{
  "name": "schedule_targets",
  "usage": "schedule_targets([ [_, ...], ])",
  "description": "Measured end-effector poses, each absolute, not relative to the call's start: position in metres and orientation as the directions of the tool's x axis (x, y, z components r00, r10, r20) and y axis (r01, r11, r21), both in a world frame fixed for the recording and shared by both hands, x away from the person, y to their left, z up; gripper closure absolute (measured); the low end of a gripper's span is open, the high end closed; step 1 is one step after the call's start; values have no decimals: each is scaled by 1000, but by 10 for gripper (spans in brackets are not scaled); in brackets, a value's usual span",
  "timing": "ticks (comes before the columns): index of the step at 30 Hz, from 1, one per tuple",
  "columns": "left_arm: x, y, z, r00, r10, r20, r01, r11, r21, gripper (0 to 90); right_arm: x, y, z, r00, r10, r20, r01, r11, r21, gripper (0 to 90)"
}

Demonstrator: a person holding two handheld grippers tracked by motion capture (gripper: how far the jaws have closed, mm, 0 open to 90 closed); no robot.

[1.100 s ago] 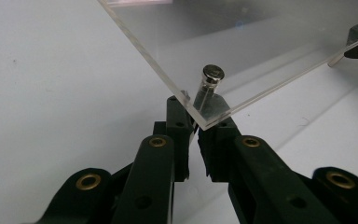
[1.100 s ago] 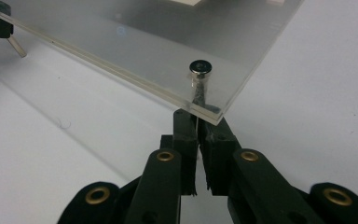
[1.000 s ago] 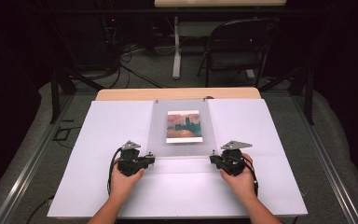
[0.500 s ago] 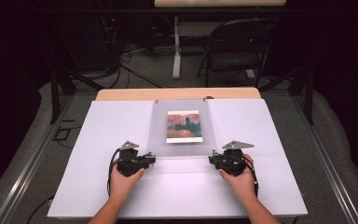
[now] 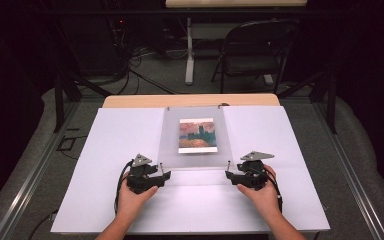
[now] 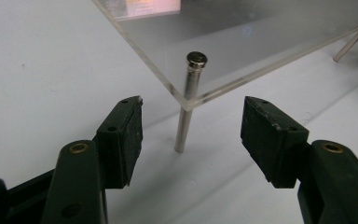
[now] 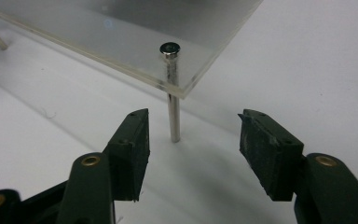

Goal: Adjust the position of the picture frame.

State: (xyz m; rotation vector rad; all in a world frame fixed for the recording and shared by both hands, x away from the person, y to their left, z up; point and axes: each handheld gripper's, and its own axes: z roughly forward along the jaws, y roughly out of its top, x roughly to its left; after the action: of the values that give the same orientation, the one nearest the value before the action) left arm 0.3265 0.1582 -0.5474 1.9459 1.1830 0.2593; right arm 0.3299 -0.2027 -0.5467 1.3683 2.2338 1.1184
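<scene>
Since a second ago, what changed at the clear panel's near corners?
Both the left gripper and right gripper have just been opening, their jaws now clear of the metal legs between them. Hands, clear panel and picture stayed put.

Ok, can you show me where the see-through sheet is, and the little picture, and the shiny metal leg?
clear sheet point(image 5: 169, 140): high view, bare left strip beside the picture.
picture point(image 5: 197, 135): high view, middle of the print.
metal leg point(image 6: 184, 126): left gripper view, shaft below the sheet's corner, ahead of the open jaws.
</scene>
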Motion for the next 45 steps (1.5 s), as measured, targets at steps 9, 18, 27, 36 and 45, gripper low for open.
schedule_targets([
  [9,310,162,-540,536,816,-217,644,-229,730,395,312,-219,-539,-513,843,161,631,244,736,423],
  [18,299,173,-529,529,816,-233,641,-204,740,381,298,-224,-526,-522,839,156,611,240,754,445],
  [27,290,183,-519,536,809,-239,629,-194,753,393,287,-224,-518,-530,838,129,593,257,763,421],
  [36,288,185,-507,540,810,-228,605,-184,775,399,286,-227,-510,-530,837,134,579,242,778,407],
  [45,307,178,-488,479,862,-164,570,-163,805,398,299,-224,-489,-514,851,108,550,230,803,432],
])
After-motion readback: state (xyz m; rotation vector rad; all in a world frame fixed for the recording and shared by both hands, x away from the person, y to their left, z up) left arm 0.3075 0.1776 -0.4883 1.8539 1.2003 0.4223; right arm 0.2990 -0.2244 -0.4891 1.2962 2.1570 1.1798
